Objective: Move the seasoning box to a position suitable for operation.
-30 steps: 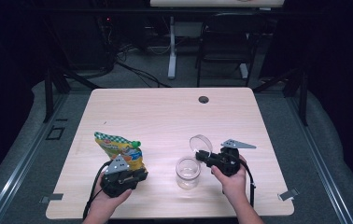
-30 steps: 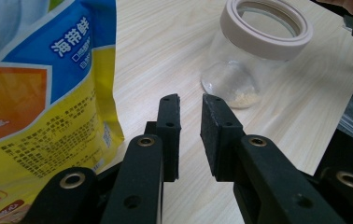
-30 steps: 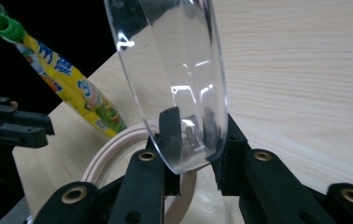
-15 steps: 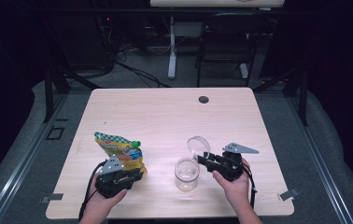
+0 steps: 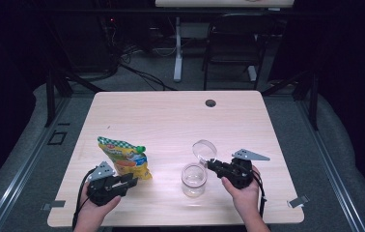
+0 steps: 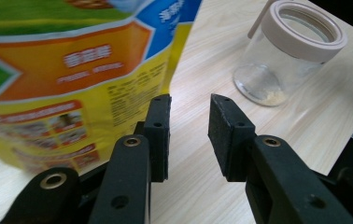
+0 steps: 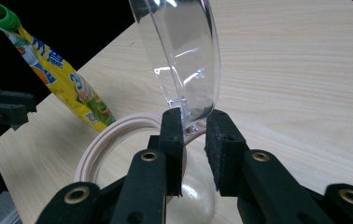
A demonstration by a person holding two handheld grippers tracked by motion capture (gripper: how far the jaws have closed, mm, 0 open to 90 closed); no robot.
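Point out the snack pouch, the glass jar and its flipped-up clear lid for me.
snack pouch (image 5: 125,158), high view, middle of the printed front.
glass jar (image 5: 193,181), high view, clear side wall.
clear lid (image 7: 184,51), right gripper view, centre of the raised disc.

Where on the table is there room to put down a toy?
The far half of the table, between the snack pouch and the round hole, is bare. So is the right edge beyond the right gripper. It is crowded around the glass jar and its lid.

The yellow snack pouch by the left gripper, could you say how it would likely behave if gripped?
The snack pouch is printed film, so probably floppy and somewhat slippery. It stands upright on the table, so a push may tip it. It looks light.
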